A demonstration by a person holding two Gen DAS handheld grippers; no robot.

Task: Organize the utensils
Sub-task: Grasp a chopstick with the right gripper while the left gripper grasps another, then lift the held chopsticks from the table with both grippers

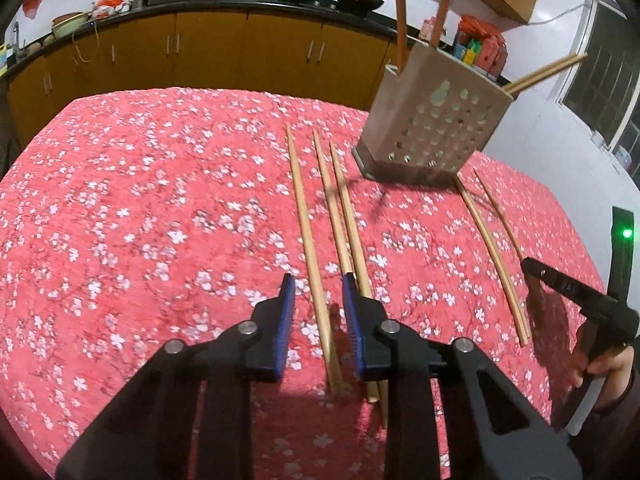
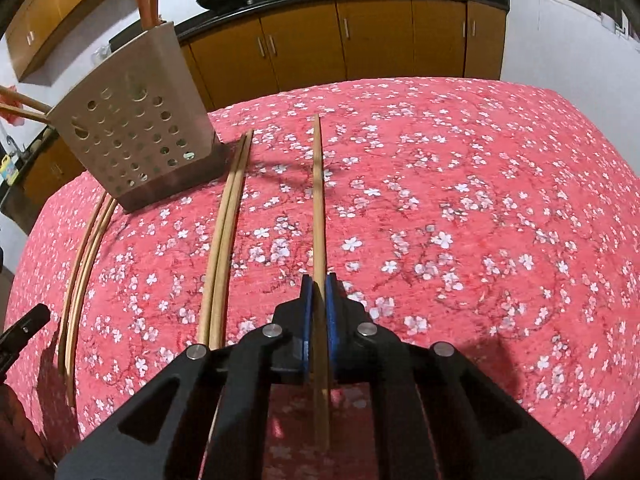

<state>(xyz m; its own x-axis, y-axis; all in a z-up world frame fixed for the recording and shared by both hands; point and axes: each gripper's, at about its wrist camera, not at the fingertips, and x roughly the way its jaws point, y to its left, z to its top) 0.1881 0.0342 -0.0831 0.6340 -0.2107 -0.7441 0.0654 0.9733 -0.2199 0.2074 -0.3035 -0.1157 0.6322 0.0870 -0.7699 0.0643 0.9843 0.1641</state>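
Clamping one chopstick [image 2: 319, 216], the right gripper [image 2: 319, 300] starts; left gripper [image 1: 318, 312] straddles another unclamped; four lie beside the holder [image 2: 136, 136].

The orange handles [image 1: 400, 12] standing in the perforated holder [image 1: 432, 120] run off the top edge, so their ends cannot be told. Nearer than the holder, the paired chopsticks [image 1: 352, 232] pass under the left gripper [image 1: 318, 288], their near ends partly hidden. Right of the holder, the right gripper [image 1: 576, 292] is cut by the frame's edge.
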